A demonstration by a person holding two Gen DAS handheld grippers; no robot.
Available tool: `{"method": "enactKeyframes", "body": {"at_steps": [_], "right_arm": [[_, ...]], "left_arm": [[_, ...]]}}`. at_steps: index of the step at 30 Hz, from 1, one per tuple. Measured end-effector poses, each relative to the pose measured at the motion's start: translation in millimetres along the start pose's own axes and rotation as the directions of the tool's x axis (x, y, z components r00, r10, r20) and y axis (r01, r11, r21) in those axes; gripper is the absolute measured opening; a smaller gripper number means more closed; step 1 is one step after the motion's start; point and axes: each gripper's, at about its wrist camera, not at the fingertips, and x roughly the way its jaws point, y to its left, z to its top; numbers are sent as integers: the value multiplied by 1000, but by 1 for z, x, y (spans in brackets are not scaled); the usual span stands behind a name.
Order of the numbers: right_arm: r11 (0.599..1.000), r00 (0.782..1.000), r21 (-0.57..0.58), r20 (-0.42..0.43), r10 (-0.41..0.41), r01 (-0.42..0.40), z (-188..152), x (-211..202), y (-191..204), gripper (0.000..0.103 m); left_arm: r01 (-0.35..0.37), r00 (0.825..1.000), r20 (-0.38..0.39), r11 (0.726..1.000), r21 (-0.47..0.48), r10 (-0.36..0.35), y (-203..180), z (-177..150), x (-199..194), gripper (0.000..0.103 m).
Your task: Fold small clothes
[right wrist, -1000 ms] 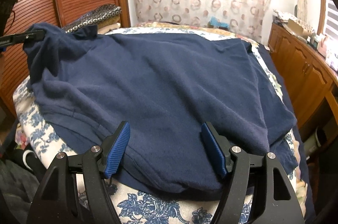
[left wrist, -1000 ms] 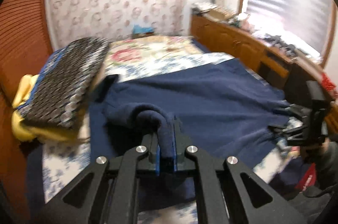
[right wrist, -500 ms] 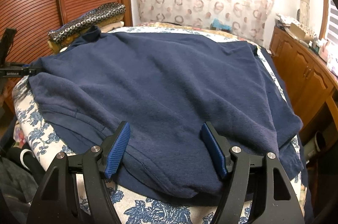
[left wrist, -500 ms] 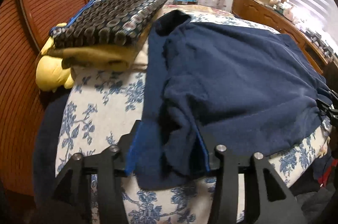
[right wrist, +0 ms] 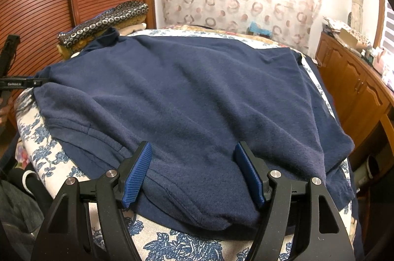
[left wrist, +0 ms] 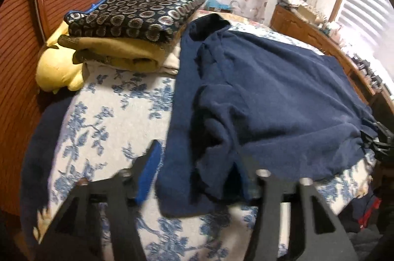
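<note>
Fingers (left wrist: 150, 170) of my left gripper (left wrist: 194, 175) let go of the blue shirt (left wrist: 270, 98) and are closing again around its near edge. Right gripper (right wrist: 197, 170) stays spread. Shirt now lies flat on the bed (left wrist: 103, 118), ready for folding.

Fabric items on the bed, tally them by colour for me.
Navy: 1, the navy knit shirt spread flat.
Dark ring-patterned: 1, the folded ring-patterned cloth topping the pile.
Yellow: 1, the folded yellow fabric beneath it.
Total: 3
</note>
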Motion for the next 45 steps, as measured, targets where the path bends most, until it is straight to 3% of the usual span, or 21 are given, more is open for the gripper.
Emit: {"method": "enactKeyframes", "body": {"at_steps": [1, 2, 4, 9, 15, 19, 26, 37, 39, 42, 44, 45], "right_arm": [[1000, 1000, 0, 1, 2, -2, 0, 0, 0, 72], [1000, 1000, 1, 2, 4, -4, 0, 0, 0, 72], [1000, 1000, 2, 3, 7, -7, 0, 0, 0, 72], [1000, 1000, 6, 6, 20, -20, -1, -2, -4, 72], [999, 999, 36, 37, 11, -12, 0, -15, -13, 71], [998, 997, 67, 66, -25, 21, -2, -36, -28, 71], [987, 989, 113, 81, -123, 113, -15, -73, -65, 71], [962, 980, 217, 75, -186, 166, -50, -108, -110, 71], [961, 980, 222, 75, -187, 166, -53, -110, -112, 71], [961, 980, 223, 75, -186, 165, -57, -113, -112, 71], [961, 979, 220, 74, -188, 168, -57, -114, -113, 71], [961, 979, 220, 73, -188, 169, -56, -113, -113, 71]], "left_arm": [[28, 1000, -4, 1000, -12, -28, 0, -1, -1, 19], [72, 997, -13, 997, -37, -72, 0, -2, -1, 11], [89, 996, -5, 995, -44, -89, -2, -2, -3, 6], [168, 984, 61, 985, -36, -165, -19, 10, -24, 5], [257, 955, 127, 961, 100, -269, -76, 46, -50, 5], [339, 923, 117, 917, 212, -368, -135, 77, -49, 5], [449, 868, 18, 799, 399, -496, -258, 109, -31, 5], [525, 825, -118, 671, 524, -553, -383, 122, -24, 5], [522, 832, -149, 661, 539, -535, -397, 116, -17, 6], [505, 842, -167, 640, 579, -513, -406, 108, -12, 18], [478, 856, -149, 646, 595, -496, -405, 106, -12, 34], [473, 857, -142, 647, 598, -495, -402, 105, -13, 36]]}}
